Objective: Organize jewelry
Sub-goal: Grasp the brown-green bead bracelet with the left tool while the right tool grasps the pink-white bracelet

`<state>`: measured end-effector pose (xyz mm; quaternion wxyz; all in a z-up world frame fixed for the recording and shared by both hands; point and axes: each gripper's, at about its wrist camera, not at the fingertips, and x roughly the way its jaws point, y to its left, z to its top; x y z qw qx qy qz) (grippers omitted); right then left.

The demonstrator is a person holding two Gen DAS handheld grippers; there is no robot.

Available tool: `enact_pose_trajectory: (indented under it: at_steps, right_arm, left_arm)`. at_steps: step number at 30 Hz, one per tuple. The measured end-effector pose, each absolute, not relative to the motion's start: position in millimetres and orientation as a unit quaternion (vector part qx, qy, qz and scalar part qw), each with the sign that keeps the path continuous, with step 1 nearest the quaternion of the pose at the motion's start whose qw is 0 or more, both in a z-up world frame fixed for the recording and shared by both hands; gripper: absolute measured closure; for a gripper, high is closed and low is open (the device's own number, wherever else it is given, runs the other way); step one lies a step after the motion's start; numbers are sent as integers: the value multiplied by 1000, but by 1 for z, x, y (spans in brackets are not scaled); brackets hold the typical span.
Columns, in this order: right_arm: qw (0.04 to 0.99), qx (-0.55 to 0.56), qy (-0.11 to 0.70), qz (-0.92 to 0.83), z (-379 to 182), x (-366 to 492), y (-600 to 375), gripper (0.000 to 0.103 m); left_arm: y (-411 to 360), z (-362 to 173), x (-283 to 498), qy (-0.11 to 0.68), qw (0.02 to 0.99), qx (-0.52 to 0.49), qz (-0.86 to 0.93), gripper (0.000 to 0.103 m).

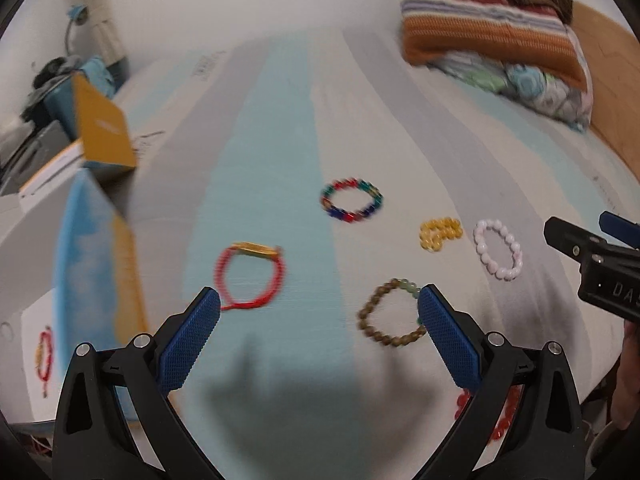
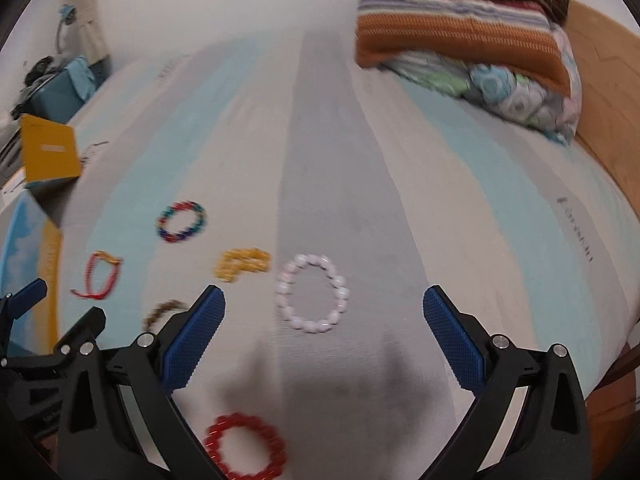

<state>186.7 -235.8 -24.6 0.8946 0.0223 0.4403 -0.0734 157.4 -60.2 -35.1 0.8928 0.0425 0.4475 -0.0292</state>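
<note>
Several bracelets lie on a striped bed sheet (image 1: pixel 280 128). In the left wrist view: a red cord bracelet with a gold bar (image 1: pixel 250 276), a multicolour bead bracelet (image 1: pixel 352 200), a yellow bead bracelet (image 1: pixel 440 234), a pale pink bead bracelet (image 1: pixel 498 248) and a brown bead bracelet (image 1: pixel 390 314). My left gripper (image 1: pixel 318 312) is open and empty above the sheet, between the red cord and brown bracelets. My right gripper (image 2: pixel 324 312) is open and empty over the pink bracelet (image 2: pixel 312 294). A red bead bracelet (image 2: pixel 244 446) lies below it.
An open box with a yellow lid (image 1: pixel 102 124) and a blue-lined tray (image 1: pixel 80 280) stands at the left bed edge; another red bracelet (image 1: pixel 44 354) lies on its white panel. Folded striped blankets (image 1: pixel 488 28) are stacked at the back right. The right gripper's body (image 1: pixel 600 268) shows at the right.
</note>
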Motion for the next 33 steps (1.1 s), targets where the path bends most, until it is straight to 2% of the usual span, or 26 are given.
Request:
enact_pose_trajectory:
  at_steps: [8, 11, 15, 22, 25, 29, 33]
  right_arm:
    - [875, 41, 476, -79, -72, 217, -253, 8]
    - [864, 44, 495, -86, -88, 224, -258, 11]
    - [855, 52, 508, -88, -99, 230, -263, 17]
    - [845, 49, 524, -95, -111, 234, -262, 41]
    - [847, 48, 521, -94, -111, 233, -258, 50]
    - [848, 48, 519, -96, -112, 231, -250, 58]
    - [848, 52, 518, -98, -112, 231, -252, 73]
  left_arm:
    - [-90, -86, 187, 472, 878, 57, -46, 6]
    - [-91, -100, 188, 480, 873, 50, -66, 6]
    - [-94, -114, 190, 489, 869, 41, -68, 6]
    - [-96, -117, 186, 482, 872, 46, -64, 8]
    - [-94, -115, 183, 484, 871, 45, -67, 16]
    - [-90, -111, 181, 488, 869, 35, -70, 35]
    - [-86, -107, 179, 495, 866, 29, -67, 53]
